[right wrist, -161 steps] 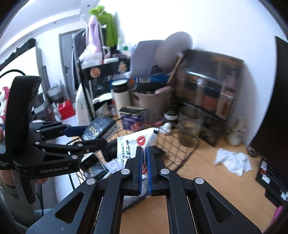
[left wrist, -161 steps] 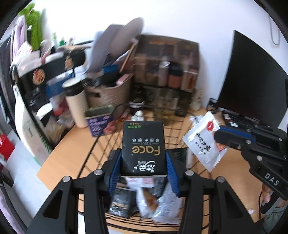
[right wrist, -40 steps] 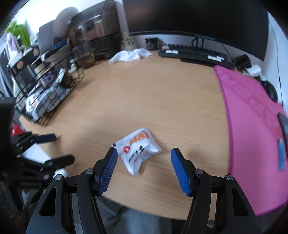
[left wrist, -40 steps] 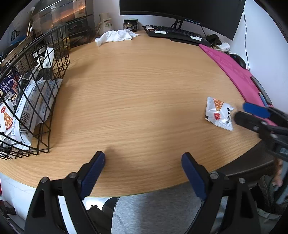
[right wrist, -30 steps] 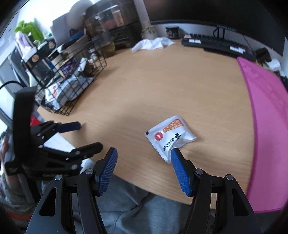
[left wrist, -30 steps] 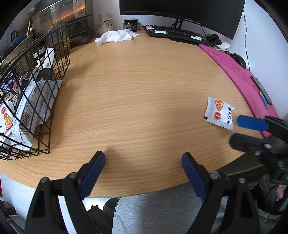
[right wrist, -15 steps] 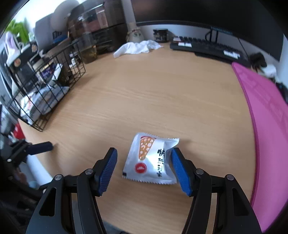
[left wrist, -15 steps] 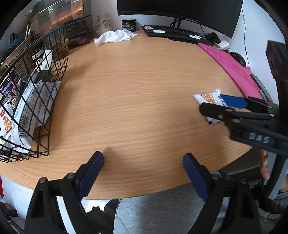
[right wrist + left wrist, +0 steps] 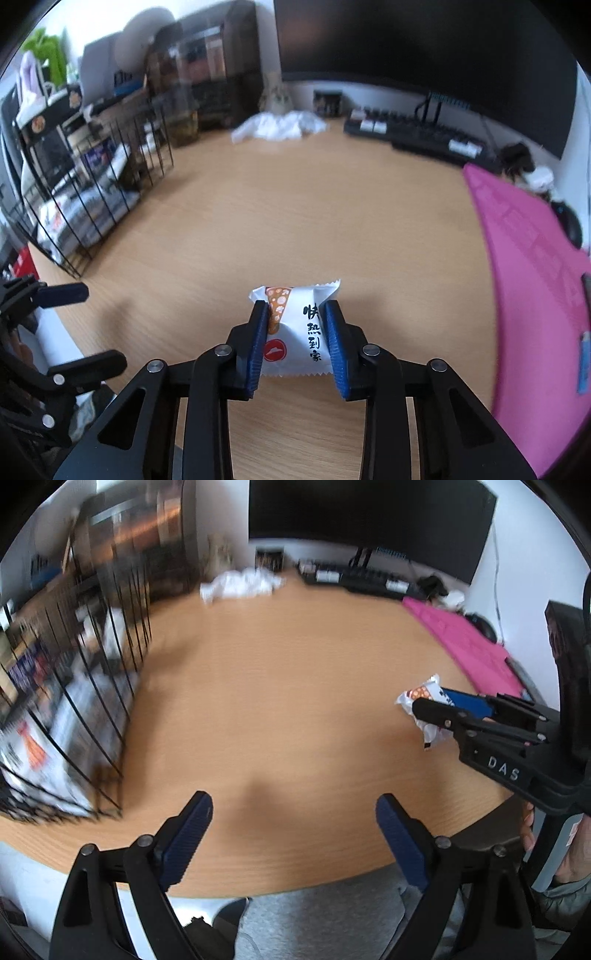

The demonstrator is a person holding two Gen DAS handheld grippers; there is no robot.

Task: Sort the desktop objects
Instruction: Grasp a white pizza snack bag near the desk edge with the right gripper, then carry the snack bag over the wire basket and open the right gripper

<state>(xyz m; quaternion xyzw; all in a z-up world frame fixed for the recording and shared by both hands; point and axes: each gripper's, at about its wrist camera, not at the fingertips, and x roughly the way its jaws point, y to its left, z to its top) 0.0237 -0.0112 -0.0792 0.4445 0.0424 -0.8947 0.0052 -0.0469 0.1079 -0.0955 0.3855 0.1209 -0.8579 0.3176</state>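
Observation:
A white snack packet (image 9: 295,328) with a red logo and black characters sits between the blue pads of my right gripper (image 9: 296,321), which is shut on it just above the wooden desk (image 9: 314,206). In the left wrist view the same packet (image 9: 421,698) shows at the right, held by the right gripper (image 9: 439,705). My left gripper (image 9: 293,819) is open and empty at the desk's near edge. A black wire basket (image 9: 96,192) with several packets stands at the left; it also shows in the left wrist view (image 9: 74,686).
A pink desk mat (image 9: 535,258) covers the right side. A black keyboard (image 9: 424,140) and a monitor (image 9: 424,55) stand at the back, with a crumpled white cloth (image 9: 280,125) and dark storage boxes (image 9: 207,74) at the back left.
My right gripper has closed its pads onto the snack packet, which lay loose between open jaws before. The left gripper stays open and has tilted a little upward.

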